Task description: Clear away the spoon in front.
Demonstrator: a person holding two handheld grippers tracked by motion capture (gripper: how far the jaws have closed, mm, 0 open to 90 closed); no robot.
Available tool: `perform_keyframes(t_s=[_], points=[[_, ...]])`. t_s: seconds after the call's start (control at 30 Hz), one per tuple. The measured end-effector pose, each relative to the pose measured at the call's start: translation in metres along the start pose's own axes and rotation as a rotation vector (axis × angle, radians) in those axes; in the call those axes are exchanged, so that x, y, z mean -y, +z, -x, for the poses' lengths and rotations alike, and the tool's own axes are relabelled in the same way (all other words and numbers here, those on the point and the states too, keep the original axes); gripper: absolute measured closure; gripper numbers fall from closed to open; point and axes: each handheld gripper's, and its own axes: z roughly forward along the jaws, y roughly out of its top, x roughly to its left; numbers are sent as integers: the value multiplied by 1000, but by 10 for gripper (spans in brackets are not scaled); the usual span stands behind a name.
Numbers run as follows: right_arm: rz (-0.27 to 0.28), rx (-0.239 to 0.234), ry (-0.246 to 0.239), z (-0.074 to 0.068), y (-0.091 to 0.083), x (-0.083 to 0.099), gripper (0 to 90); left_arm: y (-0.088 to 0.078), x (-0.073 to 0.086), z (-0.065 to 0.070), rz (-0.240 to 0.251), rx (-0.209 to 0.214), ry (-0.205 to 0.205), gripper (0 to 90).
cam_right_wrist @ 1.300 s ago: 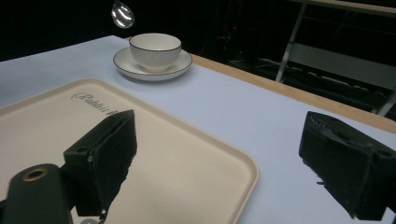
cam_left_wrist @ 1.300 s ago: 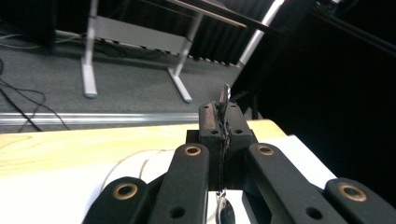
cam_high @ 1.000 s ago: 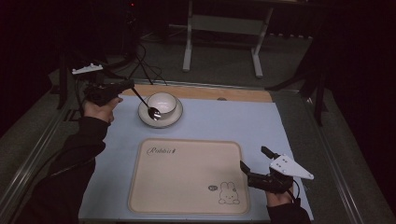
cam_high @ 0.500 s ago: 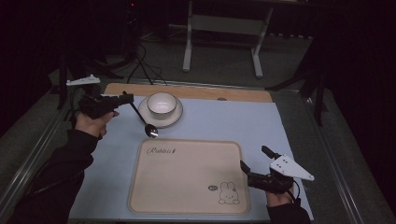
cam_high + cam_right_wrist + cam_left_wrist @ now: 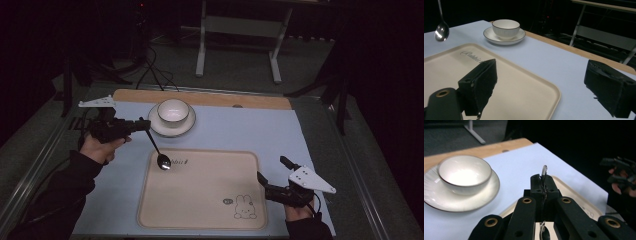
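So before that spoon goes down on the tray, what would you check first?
1. Left gripper clamped on the spoon handle: ok, jaws shut on it.
2. Spoon bowl over the tray: ok, at the tray's far left corner, near the lettering.
3. Spoon touching the tray: cannot tell; in the right gripper view it looks lifted.
4. Cup and saucer clear of the spoon: ok, apart.
5. Right gripper out of the way: ok, jaws open at the tray's right edge.

Black grippers (image 5: 142, 125), grey three-cornered plates, brass-ringed screws, dark sleeves (image 5: 60, 195)
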Motion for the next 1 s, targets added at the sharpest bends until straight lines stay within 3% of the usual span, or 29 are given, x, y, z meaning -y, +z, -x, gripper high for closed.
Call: perform_keyframes(t_s=[0.33,0.4,0.43,0.7,1.0], points=[[-8,-4,4,0,1,1,111,15,18,3,-109,113,32,893],[-8,-4,4,0,1,1,111,15,18,3,-109,113,32,893],[-8,-4,3,0,1,1,111,20,23,4,-138,143,39,893],[-10,-9,4,1,2,1,111,41,40,8,-260,221,61,893],[-12,-12,5,1,2,1,111,54,49,8,-311,252,62,892]])
